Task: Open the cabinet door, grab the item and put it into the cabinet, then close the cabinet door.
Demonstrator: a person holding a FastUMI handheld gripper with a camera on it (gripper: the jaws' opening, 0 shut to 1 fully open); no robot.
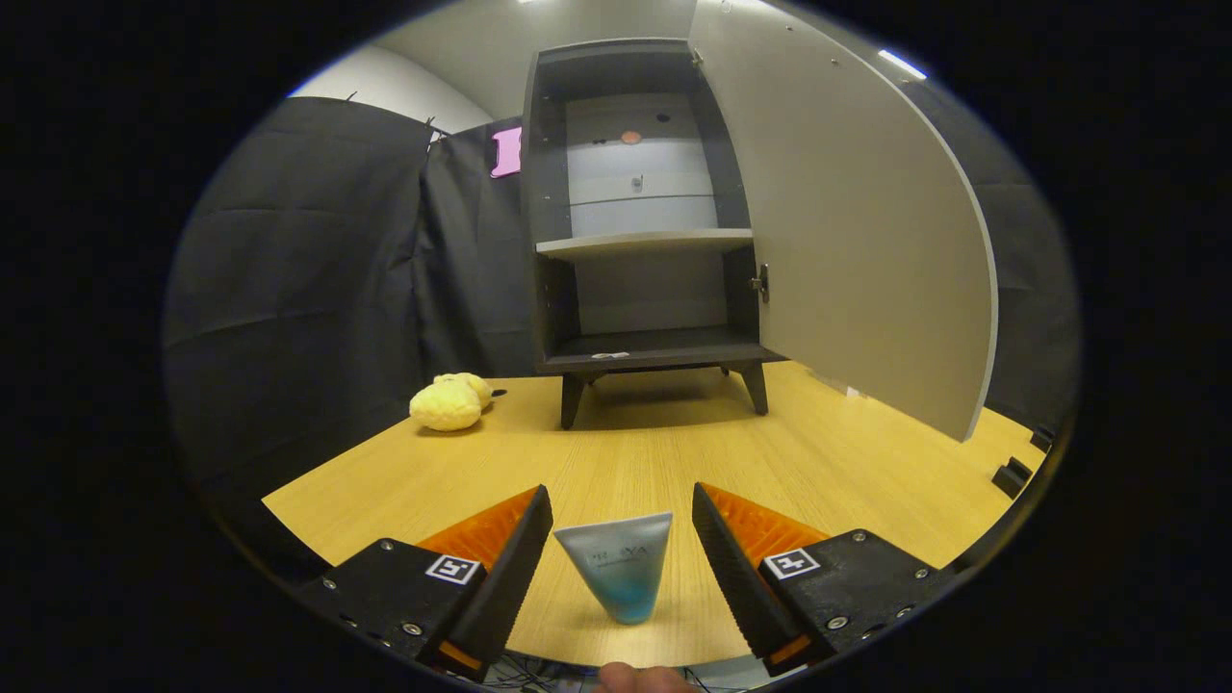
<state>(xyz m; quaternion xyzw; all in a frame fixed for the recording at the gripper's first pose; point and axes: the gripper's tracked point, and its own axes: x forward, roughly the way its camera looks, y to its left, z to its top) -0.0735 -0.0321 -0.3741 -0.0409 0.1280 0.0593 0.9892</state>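
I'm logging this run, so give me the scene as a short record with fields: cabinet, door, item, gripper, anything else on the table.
cabinet: dark cabinet standing on the wooden table, one shelf inside
door: door swung open
item: small tube on the table, between the fingers
gripper: gripper open, fingers either side of the tube, not pressing it
other: yellow plush toy on the table beside the cabinet
task stage: door open, item not yet grasped
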